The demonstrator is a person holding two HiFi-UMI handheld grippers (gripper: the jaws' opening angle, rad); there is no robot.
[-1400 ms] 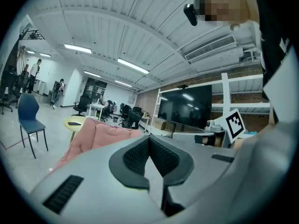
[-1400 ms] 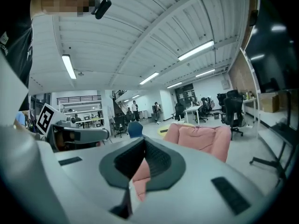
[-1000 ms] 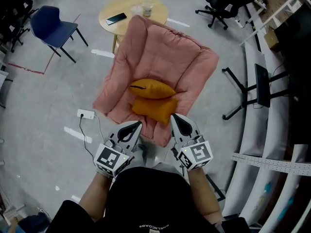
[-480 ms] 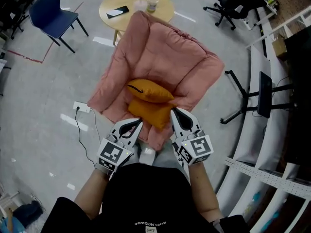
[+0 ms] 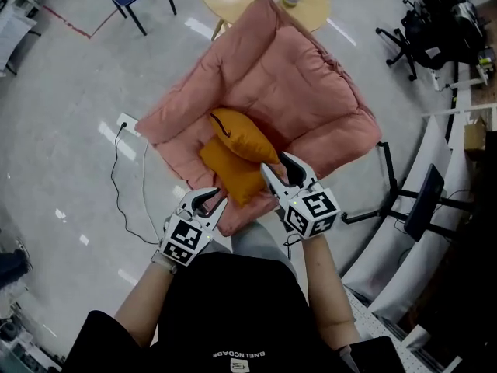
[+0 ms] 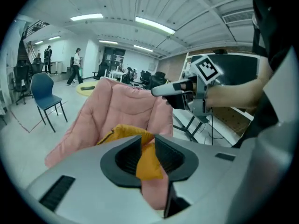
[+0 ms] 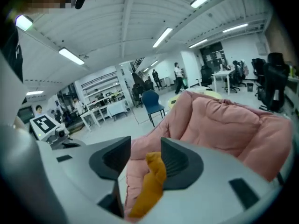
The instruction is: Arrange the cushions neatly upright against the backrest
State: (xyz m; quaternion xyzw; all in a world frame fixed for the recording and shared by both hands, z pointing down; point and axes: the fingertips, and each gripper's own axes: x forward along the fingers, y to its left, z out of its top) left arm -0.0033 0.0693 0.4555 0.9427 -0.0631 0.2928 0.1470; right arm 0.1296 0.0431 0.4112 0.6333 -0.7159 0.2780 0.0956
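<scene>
two mustard-orange cushions are stacked on the seat of the pink armchair (image 5: 311,92), low and well short of its backrest (image 5: 272,41). both are judged light, soft and yielding, so a pinch will sink in and the body will sag. a corner or seamed edge is best taken, with enough fabric gathered that it does not slip. the upper cushion (image 5: 237,134) is plump with pointed corners and a dark line along one edge, perhaps a zip. it lies across the flatter lower cushion (image 5: 229,176). the left tool (image 5: 210,200) and right tool (image 5: 277,169) have just been opening. both are held slightly spread near the cushions' front, with nothing pinched.
</scene>
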